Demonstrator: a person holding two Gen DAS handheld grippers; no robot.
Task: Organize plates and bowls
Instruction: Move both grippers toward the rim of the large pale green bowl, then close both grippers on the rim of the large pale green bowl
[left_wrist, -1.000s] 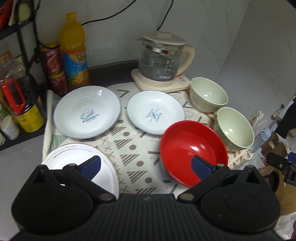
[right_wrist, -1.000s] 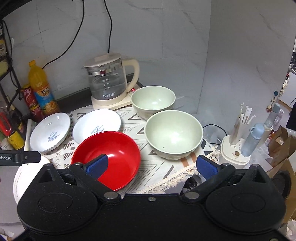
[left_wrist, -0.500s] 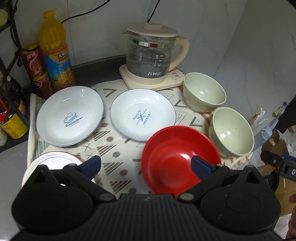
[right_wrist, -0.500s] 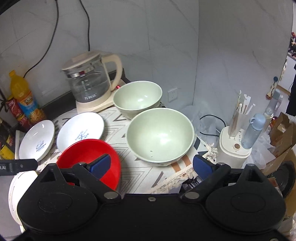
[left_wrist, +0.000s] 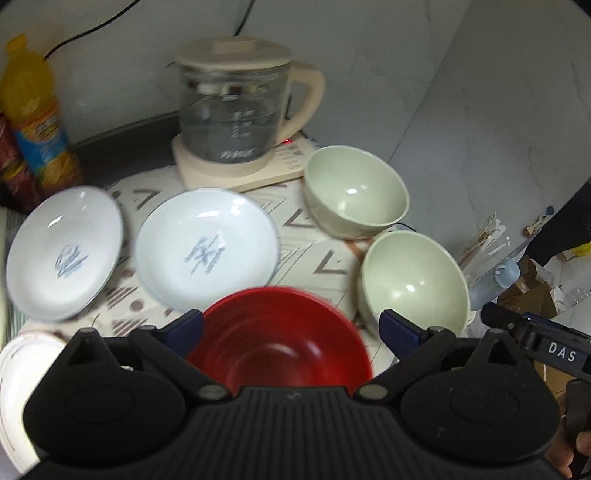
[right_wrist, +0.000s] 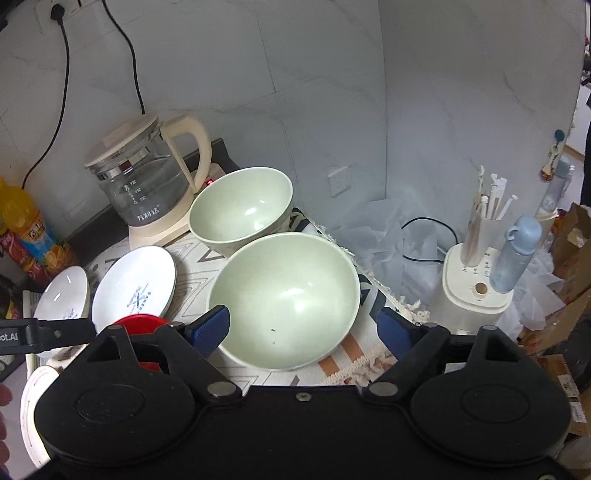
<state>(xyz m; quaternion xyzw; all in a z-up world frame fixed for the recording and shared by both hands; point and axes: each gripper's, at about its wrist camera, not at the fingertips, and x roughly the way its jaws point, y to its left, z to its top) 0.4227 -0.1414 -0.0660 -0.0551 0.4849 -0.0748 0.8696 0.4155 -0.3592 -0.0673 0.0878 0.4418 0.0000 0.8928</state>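
In the left wrist view a red bowl (left_wrist: 277, 332) sits on the patterned cloth (left_wrist: 317, 258), low between the spread fingers of my left gripper (left_wrist: 291, 328), which is open and not touching it. Two white plates (left_wrist: 64, 254) (left_wrist: 205, 251) lie behind it, and a third plate (left_wrist: 14, 369) is at the bottom left. In the right wrist view the nearer green bowl (right_wrist: 284, 295) lies between the fingers of my right gripper (right_wrist: 303, 328). Its jaws are closing, with both pads still off the rim. The second green bowl (right_wrist: 240, 210) stands just behind.
A glass kettle (right_wrist: 144, 184) on its base stands at the back by the tiled wall. An orange drink bottle (left_wrist: 33, 118) and cans are at the far left. Past the table's fringed right edge are a utensil holder (right_wrist: 476, 288), a blue bottle (right_wrist: 517, 254) and cardboard boxes.
Both grippers have slid to the right and forward. The red bowl now lies centred between the left fingers, the nearer green bowl between the right fingers, which have narrowed.
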